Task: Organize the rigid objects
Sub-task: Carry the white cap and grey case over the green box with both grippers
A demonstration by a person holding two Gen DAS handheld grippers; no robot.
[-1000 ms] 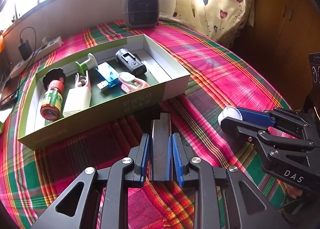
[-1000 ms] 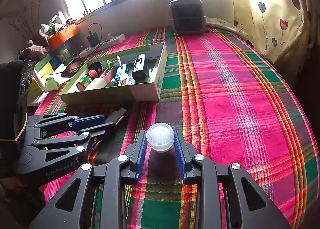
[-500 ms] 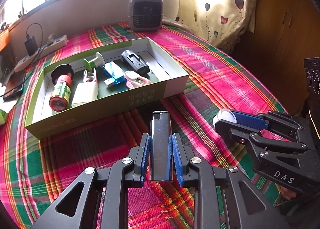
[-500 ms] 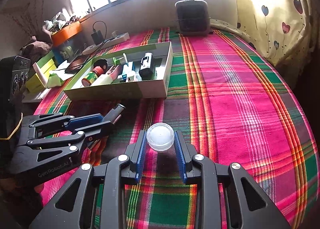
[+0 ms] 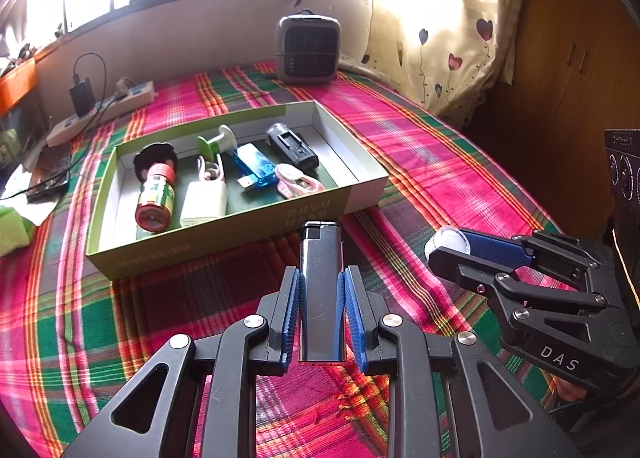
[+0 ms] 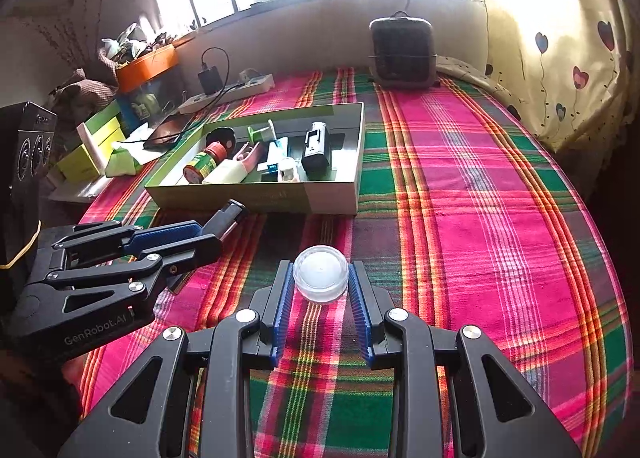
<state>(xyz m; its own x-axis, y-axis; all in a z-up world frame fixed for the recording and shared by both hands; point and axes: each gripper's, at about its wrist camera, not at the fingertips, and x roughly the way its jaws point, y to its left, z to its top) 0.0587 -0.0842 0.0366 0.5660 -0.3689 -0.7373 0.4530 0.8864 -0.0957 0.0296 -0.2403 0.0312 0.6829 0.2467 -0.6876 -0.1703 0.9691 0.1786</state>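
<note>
A plaid-covered bed (image 6: 480,198) sits under a bright window, heater (image 5: 307,48) at its far edge. The left hand-held gripper (image 5: 322,278) pinches a lighter (image 5: 321,286), the right hand-held gripper (image 6: 320,278) a jar (image 6: 320,273), both near the box (image 5: 240,230).

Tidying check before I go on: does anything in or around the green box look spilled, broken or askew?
Nothing looks spilled or broken. In the green box, the red-capped bottle lies on its side and items sit at mixed angles. The lighter and clear round jar remain outside, held in the tongs.

Probably a home bedroom: plaid bedspread (image 6: 480,186), heart-print curtain (image 6: 560,38), small heater (image 6: 402,52) beneath window.
</note>
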